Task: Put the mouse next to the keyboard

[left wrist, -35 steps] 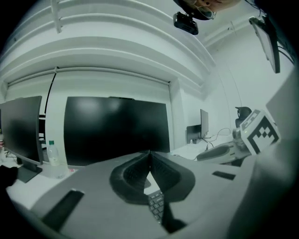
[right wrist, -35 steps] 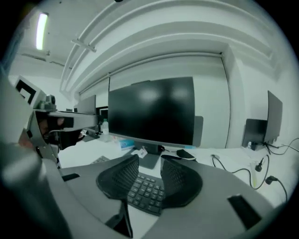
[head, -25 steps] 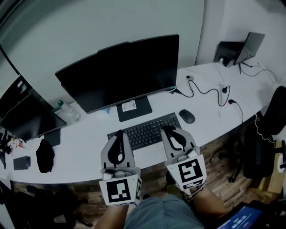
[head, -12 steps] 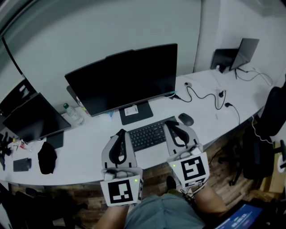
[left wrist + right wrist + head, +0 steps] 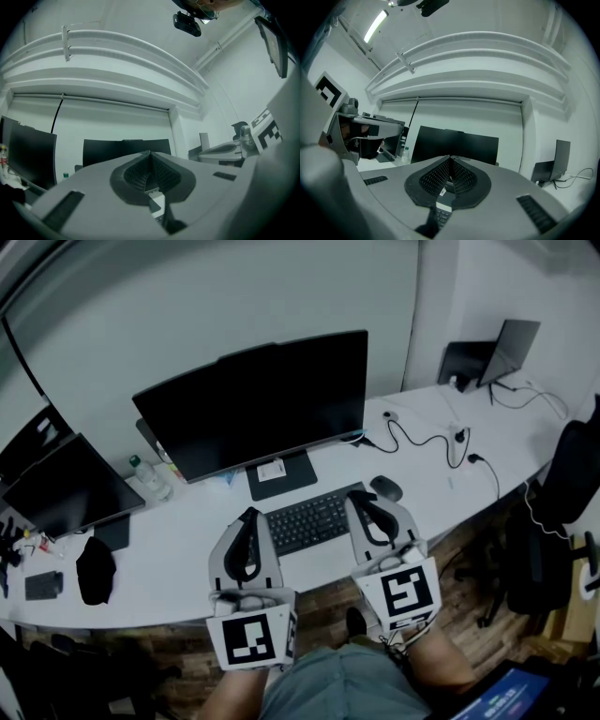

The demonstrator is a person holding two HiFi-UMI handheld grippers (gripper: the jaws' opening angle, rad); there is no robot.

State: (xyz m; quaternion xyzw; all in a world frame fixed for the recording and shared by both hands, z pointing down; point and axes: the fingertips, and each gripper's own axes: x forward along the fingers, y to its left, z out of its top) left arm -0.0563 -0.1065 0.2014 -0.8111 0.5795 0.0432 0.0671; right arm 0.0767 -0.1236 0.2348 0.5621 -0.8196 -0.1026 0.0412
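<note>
A black mouse lies on the white desk, just right of the black keyboard. Both grippers hover over the desk's near edge and point at the monitor. My left gripper is shut and empty, with its tip at the keyboard's left end. At the keyboard's right end my right gripper is also shut and empty, a short way left of the mouse. In the left gripper view the gripper has its jaws pressed together. The right gripper view shows that gripper likewise, with keyboard keys below it.
A large dark monitor stands behind the keyboard. A second screen, a water bottle, a black cloth and a phone sit at the left. Cables and a laptop lie at the right, with a chair beyond.
The head view has shifted a little. Both grippers stay shut in the same place over the desk's near edge, and the mouse has not moved.
</note>
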